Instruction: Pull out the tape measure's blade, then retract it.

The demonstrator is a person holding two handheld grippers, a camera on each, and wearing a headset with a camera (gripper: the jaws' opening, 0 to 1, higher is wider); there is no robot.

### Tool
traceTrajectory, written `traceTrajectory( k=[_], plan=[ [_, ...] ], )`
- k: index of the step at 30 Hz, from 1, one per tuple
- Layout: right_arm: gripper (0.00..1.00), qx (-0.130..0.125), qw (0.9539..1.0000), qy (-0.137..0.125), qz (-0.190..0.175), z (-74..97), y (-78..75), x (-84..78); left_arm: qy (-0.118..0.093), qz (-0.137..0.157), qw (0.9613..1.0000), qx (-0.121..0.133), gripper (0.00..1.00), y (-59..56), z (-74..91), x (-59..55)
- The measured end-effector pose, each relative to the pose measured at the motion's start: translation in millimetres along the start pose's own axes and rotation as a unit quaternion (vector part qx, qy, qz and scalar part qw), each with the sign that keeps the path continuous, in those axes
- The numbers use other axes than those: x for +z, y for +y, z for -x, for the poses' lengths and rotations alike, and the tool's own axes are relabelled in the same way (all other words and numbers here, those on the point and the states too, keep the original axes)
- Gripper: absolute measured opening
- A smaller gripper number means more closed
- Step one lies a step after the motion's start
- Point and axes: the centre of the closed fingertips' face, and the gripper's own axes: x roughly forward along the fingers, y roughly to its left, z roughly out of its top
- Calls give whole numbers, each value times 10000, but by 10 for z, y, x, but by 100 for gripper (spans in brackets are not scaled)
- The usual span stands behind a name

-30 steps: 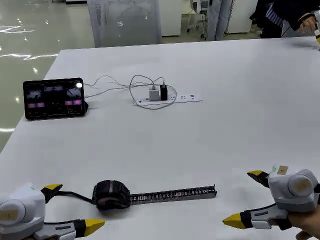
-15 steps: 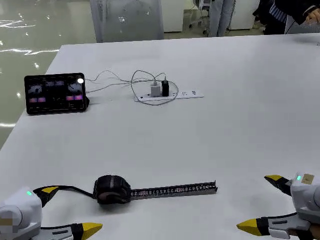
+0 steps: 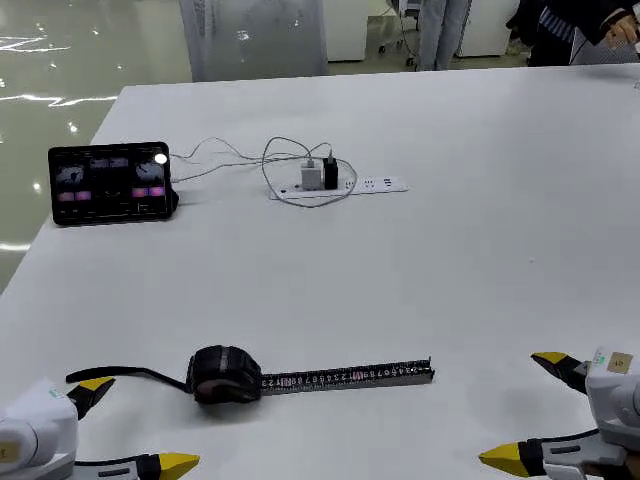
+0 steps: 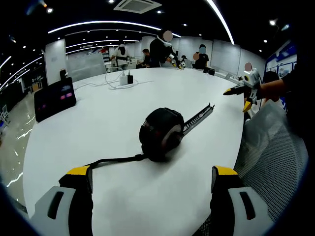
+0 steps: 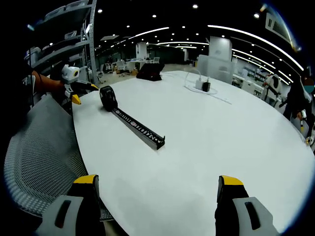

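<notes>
The one printed thing was a row of scale figures along the blade point(image 3: 345, 377) of the tape measure point(image 3: 224, 375), lying on the tabletop point(image 3: 450, 250); the digits were too small to read with certainty. The tablet point(image 3: 110, 183) showed pink and purple tiles, with no legible words. A small tan sticker point(image 3: 618, 362) on the right hand-held gripper point(image 3: 522, 408) carried nothing readable.
</notes>
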Motion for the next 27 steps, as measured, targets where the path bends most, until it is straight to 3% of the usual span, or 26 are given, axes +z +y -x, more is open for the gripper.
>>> traceTrajectory(
  k=[11, 18, 27],
  plan=[
    [99, 8, 10000, 7, -41, 30, 11, 4, -120, 73, 9999, 27, 99, -36, 30, 85],
    [99, -4, 9999, 101, -47, 46, -3, -10, -38, 53, 10000, 47, 99, -38, 9, 62],
    [99, 59, 9989, 302, 348, 31, -21, -13, -79, 62, 9999, 70, 99, -37, -3, 100]
  ],
)
